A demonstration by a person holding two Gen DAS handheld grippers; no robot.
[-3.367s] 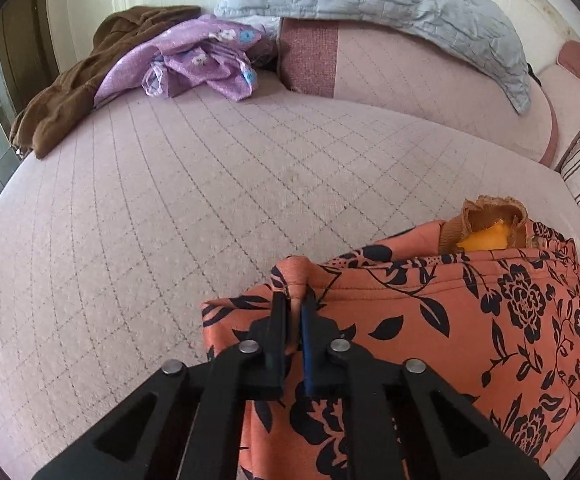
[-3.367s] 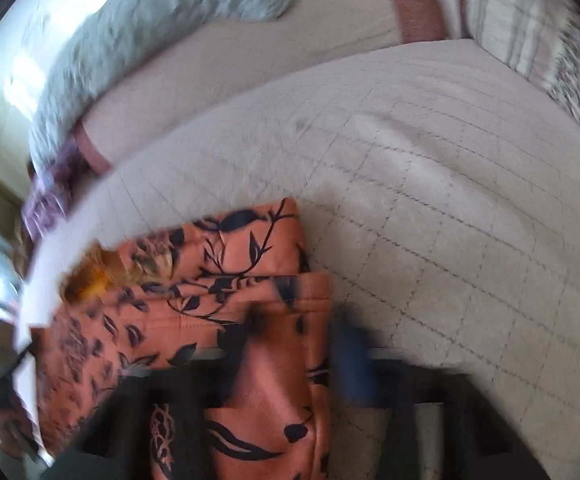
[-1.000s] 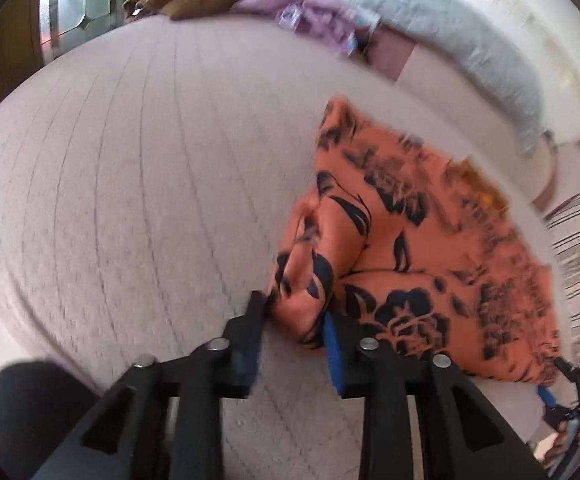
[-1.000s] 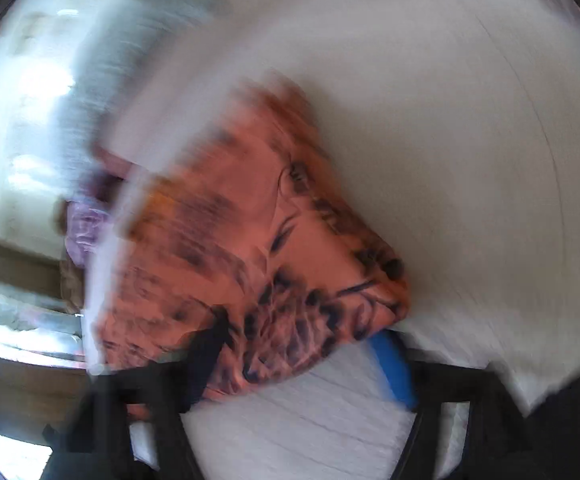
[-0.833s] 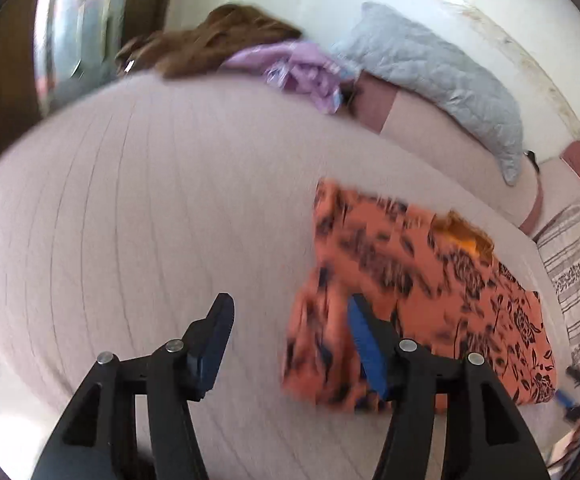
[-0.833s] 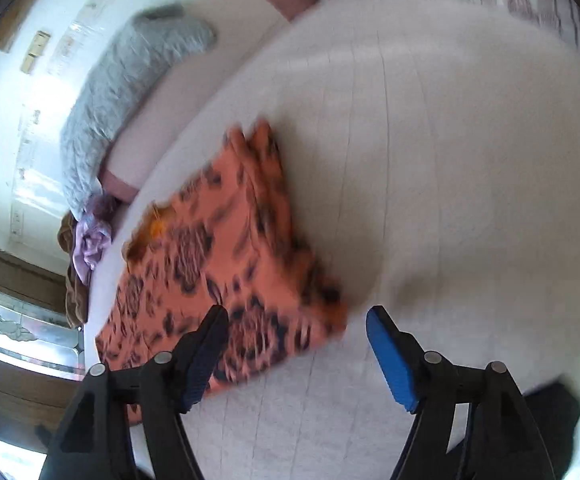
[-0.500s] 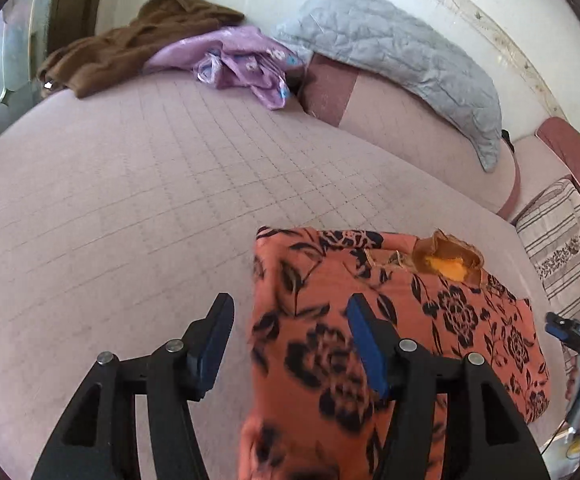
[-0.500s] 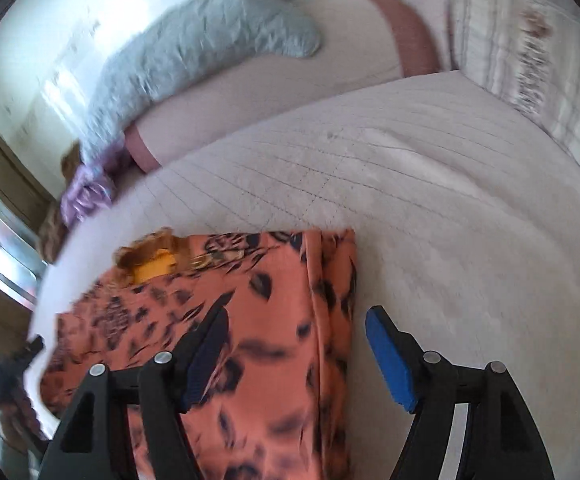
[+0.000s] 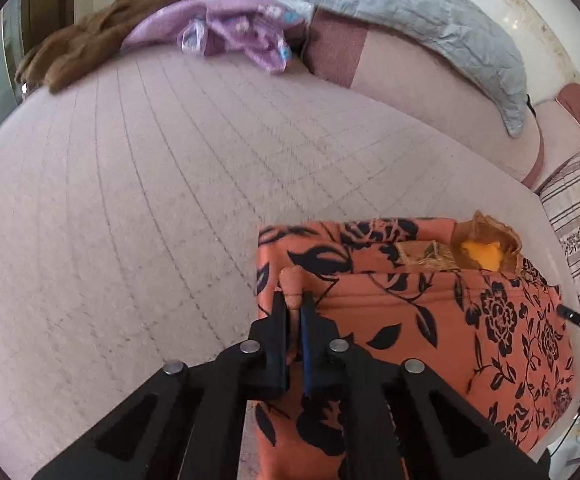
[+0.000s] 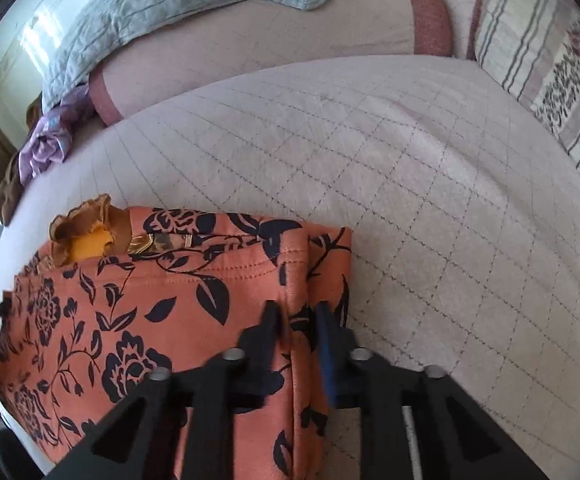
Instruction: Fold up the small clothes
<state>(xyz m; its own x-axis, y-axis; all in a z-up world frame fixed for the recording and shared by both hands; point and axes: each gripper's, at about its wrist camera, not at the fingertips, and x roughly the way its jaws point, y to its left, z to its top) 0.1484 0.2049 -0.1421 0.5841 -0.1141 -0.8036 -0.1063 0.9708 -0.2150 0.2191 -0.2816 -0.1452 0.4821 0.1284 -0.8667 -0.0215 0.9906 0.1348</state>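
Note:
An orange garment with a black flower print (image 9: pixel 429 312) lies on the quilted pink bed, folded over itself, with a brown ruffled collar and yellow lining (image 9: pixel 483 246) at its far edge. My left gripper (image 9: pixel 294 304) is shut on the folded top layer's left corner. In the right wrist view the same garment (image 10: pixel 162 304) fills the lower left. My right gripper (image 10: pixel 295 314) is shut on the top layer's right edge. The collar (image 10: pixel 88 232) shows at the far left.
A purple garment (image 9: pixel 230 28) and a brown one (image 9: pixel 102 28) are piled at the bed's far end. A grey quilted pillow (image 9: pixel 409 12) lies on the pink headboard cushion (image 10: pixel 258 56). A striped pillow (image 10: pixel 541 60) lies to the right. The bed's near edge runs just below the garment.
Both grippers were open half a second ago and have closed on the garment's near layer. The layer now lies folded over toward the collar.

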